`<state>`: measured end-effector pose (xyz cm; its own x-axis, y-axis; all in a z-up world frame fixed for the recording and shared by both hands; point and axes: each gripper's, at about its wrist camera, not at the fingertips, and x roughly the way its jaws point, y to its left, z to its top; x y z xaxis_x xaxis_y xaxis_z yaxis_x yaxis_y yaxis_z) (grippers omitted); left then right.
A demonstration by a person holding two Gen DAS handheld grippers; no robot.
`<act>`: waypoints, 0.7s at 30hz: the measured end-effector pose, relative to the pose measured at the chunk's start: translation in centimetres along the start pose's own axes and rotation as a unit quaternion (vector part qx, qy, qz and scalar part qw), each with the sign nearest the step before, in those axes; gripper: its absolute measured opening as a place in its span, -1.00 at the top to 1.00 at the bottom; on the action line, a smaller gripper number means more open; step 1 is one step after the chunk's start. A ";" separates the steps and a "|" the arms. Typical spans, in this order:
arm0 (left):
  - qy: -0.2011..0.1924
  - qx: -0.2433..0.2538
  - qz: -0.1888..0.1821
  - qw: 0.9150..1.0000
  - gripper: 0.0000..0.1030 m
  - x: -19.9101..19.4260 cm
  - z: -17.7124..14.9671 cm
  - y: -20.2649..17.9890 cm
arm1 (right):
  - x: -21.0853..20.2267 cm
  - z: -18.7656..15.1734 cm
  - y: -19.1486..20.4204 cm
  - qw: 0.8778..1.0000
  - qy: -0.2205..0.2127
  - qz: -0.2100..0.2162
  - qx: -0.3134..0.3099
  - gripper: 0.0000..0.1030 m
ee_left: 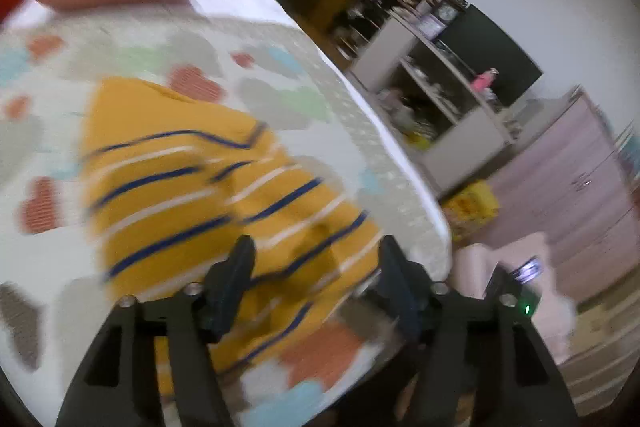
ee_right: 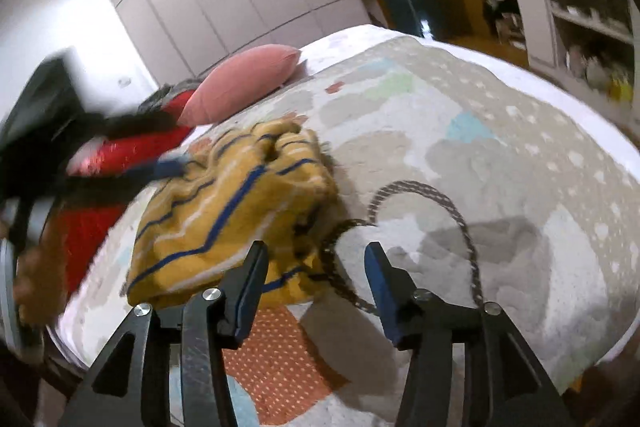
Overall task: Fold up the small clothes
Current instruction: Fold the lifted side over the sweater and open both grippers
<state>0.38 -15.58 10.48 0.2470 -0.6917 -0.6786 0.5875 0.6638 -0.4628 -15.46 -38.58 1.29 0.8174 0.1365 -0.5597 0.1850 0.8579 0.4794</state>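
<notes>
Clothes first: I see one small yellow top (ee_left: 192,187) with blue and white stripes, lying on the bed cover (ee_left: 304,131) that has hearts on it. In my left wrist view the top looks partly folded and a bit blurry. My left gripper (ee_left: 316,251) is just above its near edge, and the fingers are apart. Nothing is pinched between them.

In my right wrist view the yellow top (ee_right: 224,219) is more of a bunched heap. My right gripper (ee_right: 316,259) sits at the near edge of the top. Its fingers are apart too, and they grip nothing. A dark speckled cord (ee_right: 452,211) loops on the cover just beside the top. A pink pillow (ee_right: 244,79) lies farther back on the bed. At the left I see my other gripper, blurred, and a red sleeve (ee_right: 96,219).
</notes>
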 end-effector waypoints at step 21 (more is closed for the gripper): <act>-0.098 -0.087 0.212 0.968 -0.48 -14.5 -17.2 9.1 | 3.3 -2.0 -1.2 0.998 0.038 -0.029 0.040 -0.43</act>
<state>-11.05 5.38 6.27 0.5894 -0.3749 -0.7156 0.2664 0.9264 -0.2659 -14.04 -38.14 -2.50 0.7609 0.1272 -0.6363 0.2762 0.8239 0.4949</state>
